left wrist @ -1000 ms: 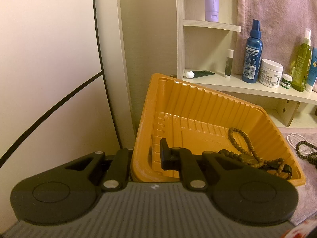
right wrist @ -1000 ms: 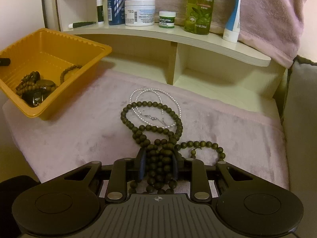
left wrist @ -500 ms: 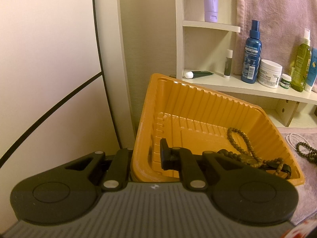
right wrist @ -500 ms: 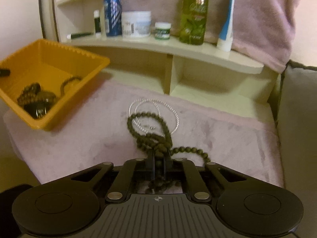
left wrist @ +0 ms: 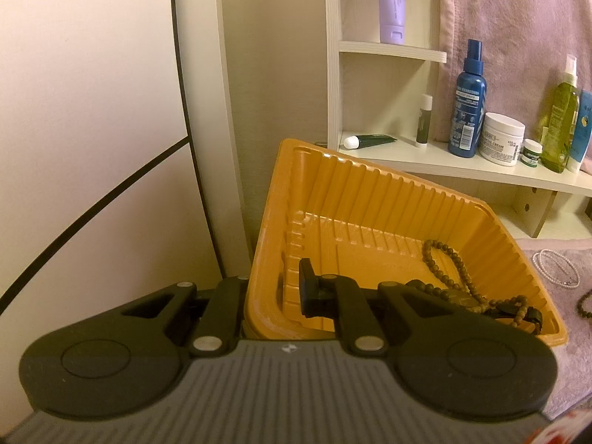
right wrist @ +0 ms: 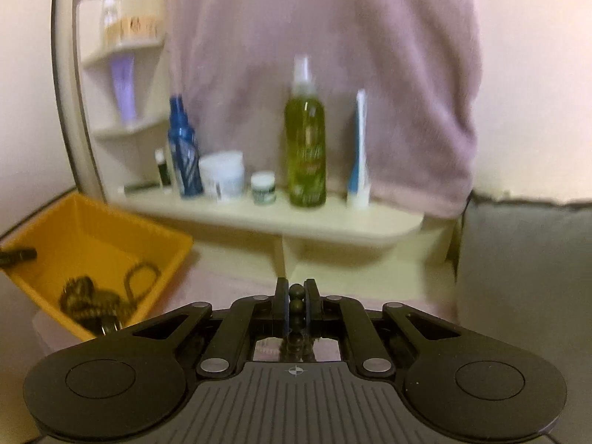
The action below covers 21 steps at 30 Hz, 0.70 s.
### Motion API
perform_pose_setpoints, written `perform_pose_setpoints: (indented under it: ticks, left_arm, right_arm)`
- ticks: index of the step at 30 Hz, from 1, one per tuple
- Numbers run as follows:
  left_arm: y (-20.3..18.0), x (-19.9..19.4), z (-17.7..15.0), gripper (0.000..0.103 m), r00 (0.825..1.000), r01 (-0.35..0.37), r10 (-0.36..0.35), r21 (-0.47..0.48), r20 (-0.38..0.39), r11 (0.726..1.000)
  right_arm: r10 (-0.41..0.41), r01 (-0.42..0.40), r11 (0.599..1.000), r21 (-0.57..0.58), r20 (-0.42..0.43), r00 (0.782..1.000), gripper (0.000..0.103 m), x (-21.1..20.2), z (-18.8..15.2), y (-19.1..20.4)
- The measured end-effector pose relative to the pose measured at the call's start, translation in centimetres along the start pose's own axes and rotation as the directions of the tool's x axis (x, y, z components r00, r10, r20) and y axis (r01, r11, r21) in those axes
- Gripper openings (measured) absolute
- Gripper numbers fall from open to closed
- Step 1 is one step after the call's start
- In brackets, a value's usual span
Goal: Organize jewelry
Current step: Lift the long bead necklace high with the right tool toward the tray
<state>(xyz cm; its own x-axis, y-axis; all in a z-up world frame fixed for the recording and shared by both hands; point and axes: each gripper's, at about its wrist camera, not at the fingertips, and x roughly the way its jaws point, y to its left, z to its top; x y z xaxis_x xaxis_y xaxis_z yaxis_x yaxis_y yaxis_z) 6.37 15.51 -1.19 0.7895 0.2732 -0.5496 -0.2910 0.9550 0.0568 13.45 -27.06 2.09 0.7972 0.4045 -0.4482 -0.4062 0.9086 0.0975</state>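
Pink towel [right wrist: 325, 74] hangs behind the shelf [right wrist: 296, 218] of bottles. Orange tray [left wrist: 370, 199] sits tilted on the pink cloth [left wrist: 566, 362], beaded bracelets [left wrist: 447, 270] piled in its low corner. Left gripper [left wrist: 273, 296] clamps the tray's near wall. Right gripper [right wrist: 296, 296] is pinched on a dark bead necklace [right wrist: 296, 298], strand hanging below, probably clear of the cloth; view is blurred. Pearl strand [left wrist: 555, 266] lies on the cloth.
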Motion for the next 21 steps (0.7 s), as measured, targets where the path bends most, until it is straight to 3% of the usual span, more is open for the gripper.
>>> perform_pose_setpoints:
  ticks: [10, 21]
  left_arm:
    - [-0.1, -0.1, 0.0, 0.011, 1.000, 0.006, -0.006, 0.001, 0.007, 1.000]
    - [-0.1, -0.2, 0.0, 0.011, 1.000, 0.011, -0.011, 0.001, 0.012, 1.000]
  right_arm:
    - [-0.025, 0.027, 0.999, -0.021, 0.078, 0.997, 0.007, -3.1, 3.9, 0.6]
    - [0.033, -0.024, 0.998, -0.060, 0.148, 0.988, 0.007, -4.4, 7.1, 3.3]
